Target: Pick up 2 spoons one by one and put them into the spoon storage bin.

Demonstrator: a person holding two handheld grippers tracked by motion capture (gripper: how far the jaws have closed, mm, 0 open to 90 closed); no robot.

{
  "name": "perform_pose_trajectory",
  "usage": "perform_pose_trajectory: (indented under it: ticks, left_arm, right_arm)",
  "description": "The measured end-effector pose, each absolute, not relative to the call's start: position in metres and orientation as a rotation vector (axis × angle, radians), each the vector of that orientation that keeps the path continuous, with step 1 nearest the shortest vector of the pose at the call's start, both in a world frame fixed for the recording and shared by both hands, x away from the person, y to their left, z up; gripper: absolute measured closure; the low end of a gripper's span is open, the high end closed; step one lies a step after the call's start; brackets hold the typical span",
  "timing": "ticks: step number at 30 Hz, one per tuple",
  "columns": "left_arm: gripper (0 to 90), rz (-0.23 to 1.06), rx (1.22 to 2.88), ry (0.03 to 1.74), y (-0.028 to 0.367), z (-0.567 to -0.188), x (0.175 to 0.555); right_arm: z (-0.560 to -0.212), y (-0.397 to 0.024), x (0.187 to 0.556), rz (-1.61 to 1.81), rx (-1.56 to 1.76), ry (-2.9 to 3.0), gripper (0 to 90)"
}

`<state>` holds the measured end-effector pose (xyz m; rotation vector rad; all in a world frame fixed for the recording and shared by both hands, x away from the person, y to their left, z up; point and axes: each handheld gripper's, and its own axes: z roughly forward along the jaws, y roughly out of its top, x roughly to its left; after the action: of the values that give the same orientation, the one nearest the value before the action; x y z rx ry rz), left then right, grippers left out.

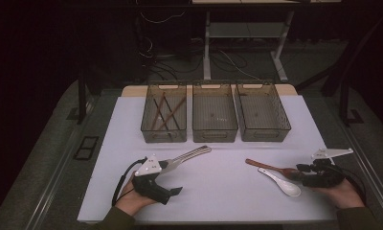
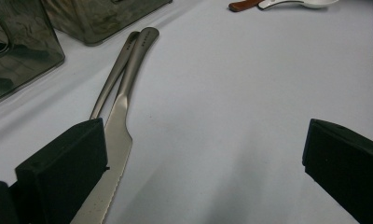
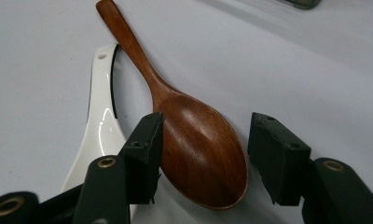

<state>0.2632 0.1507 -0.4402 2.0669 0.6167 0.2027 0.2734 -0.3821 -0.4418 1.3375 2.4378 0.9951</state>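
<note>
White tabletop point(image 1: 218, 191) is sitting under you in a dark room, w/ three smoked plastic bins in a row at the far edge. Left bin point(image 1: 163, 112) is holding a few brown sticks, crossing each other; middle bin point(image 1: 215, 111) and right bin point(image 1: 262, 112) are looking bare from above.

Your right gripper point(image 3: 203, 158) is reaching low over the wooden spoon point(image 3: 201, 149) at the table's right side. Its jaws are partly spread and straddling the spoon's bowl: the one at left in the right gripper view is touching or nearly touching the bowl's rim, the other is standing off w/ a gap, so it isn't pinching yet. Spoon's handle is pointing away from the gripper. White ceramic spoon point(image 3: 98, 126) is lying just beside it, its handle tucking under the wooden handle.

Your left gripper point(image 2: 203, 158) is resting at the table's left-front, jaws spread wide, nothing between them. Table knife point(image 2: 121, 126) is lying right beside one jaw in the left gripper view, serrated edge showing, w/ a second piece of steel cutlery point(image 2: 112, 79) alongside, handles touching near the tips.
</note>
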Motion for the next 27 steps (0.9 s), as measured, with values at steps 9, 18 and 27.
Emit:
perform_pose_trajectory:
  ticks: [9, 18, 27]
  left_arm:
    - [0.0, 0.199, 2.069, 0.613, 0.1502, -0.4402, 0.2628]
    - [0.0, 0.195, 2.080, 0.611, 0.1496, -0.4408, 0.2628]
    - [0.0, 0.199, 2.085, 0.606, 0.1496, -0.4410, 0.2631]
  right_arm:
    - [-0.4437, -0.3799, 0.2716, 0.956, 1.303, 2.461, 50.0]
    - [-0.4422, -0.3779, 0.2697, 0.971, 1.283, 2.511, 63.4]
    - [-0.4400, -0.3817, 0.2691, 0.994, 1.265, 2.510, 74.6]
